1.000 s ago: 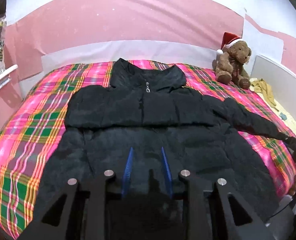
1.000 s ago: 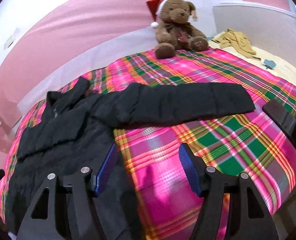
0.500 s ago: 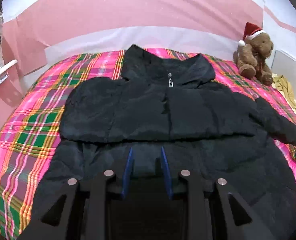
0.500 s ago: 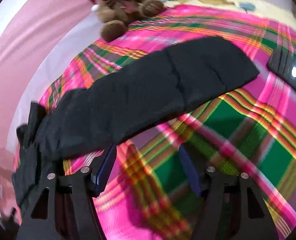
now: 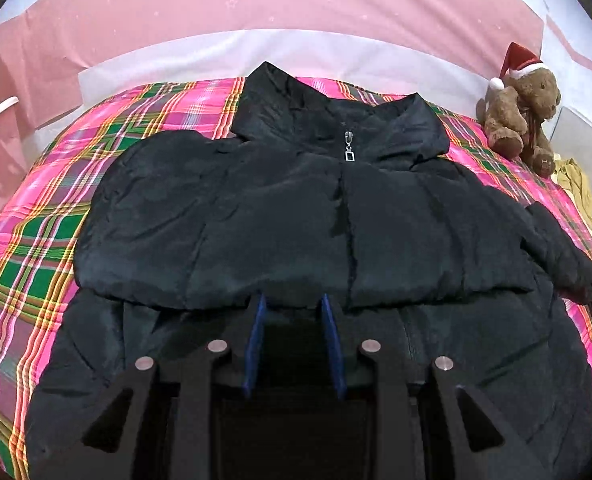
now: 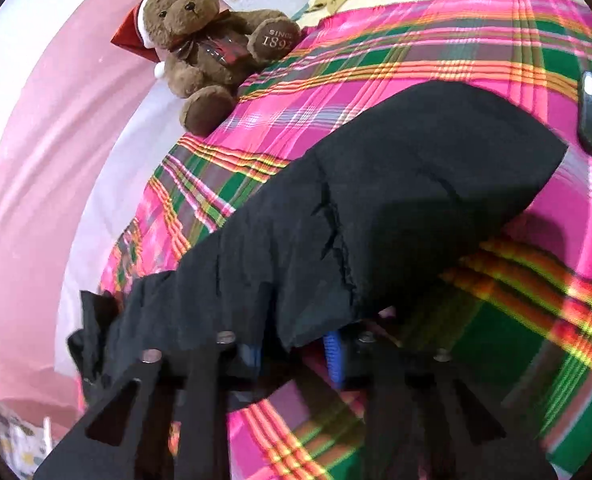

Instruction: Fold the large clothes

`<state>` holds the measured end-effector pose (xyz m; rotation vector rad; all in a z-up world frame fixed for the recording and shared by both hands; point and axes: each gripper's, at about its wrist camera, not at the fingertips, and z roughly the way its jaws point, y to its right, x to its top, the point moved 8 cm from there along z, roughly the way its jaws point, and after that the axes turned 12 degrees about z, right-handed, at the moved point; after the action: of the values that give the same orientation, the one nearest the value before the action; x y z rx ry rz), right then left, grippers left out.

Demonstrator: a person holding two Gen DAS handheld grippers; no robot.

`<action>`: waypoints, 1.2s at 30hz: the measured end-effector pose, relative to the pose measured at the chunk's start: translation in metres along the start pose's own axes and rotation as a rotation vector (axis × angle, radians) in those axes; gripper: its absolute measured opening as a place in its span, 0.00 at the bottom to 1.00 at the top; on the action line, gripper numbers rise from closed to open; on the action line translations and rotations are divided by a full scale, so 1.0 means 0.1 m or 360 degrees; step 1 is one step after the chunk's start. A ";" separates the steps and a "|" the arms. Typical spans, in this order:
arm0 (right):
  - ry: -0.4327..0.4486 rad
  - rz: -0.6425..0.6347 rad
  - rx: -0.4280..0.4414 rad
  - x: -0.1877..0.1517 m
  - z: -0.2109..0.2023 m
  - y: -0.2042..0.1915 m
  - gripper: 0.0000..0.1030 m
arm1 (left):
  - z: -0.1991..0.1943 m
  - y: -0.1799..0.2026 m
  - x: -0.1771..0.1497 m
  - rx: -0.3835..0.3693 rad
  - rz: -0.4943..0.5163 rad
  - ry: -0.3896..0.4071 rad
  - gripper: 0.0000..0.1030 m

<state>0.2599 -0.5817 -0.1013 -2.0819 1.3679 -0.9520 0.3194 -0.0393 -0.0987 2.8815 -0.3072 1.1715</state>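
While the black jacket (image 5: 296,216) lies spread flat on the bed (image 5: 35,240) ahead of the part-spread, empty left jaws (image 5: 291,312), its sleeve (image 6: 376,208) has just been pinched by the closing right jaws (image 6: 296,344); folds w/ sleeve & body are judged undone.

You're looking at a black puffer jacket (image 5: 279,216) lying front-up on the plaid bed, collar toward the wall, zip closed w/ silver pull near the neck. One sleeve is folding across the chest; the other sleeve (image 6: 396,200) is stretching out sideways over the plaid, its near edge lifting.
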 end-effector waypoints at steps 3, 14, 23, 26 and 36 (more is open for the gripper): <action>0.0055 -0.0094 0.0060 -0.03 -0.20 -0.25 0.13 | -0.07 -0.01 0.00 -0.0006 -0.0004 0.0008 0.29; 0.0062 -0.0580 0.0502 -0.67 -1.22 -1.99 0.12 | -0.49 -0.23 0.07 -0.0014 -0.0093 0.0106 0.29; -0.0232 -0.1009 0.0594 -2.09 -0.82 -3.05 0.12 | -0.78 -0.65 0.02 0.0019 -0.0195 0.0182 0.29; -0.0344 -0.1095 0.0545 -2.53 -0.41 -3.17 0.12 | -0.82 -0.84 -0.06 0.0031 -0.0245 0.0184 0.29; -0.0672 -0.1286 0.0290 -3.63 0.84 -2.79 0.35 | -0.83 -1.21 -0.30 0.0026 -0.0347 0.0161 0.29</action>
<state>0.3947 -0.1369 -0.0657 -2.5207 0.1961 -0.7954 0.2645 0.0918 -0.0527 2.7684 0.0188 1.2774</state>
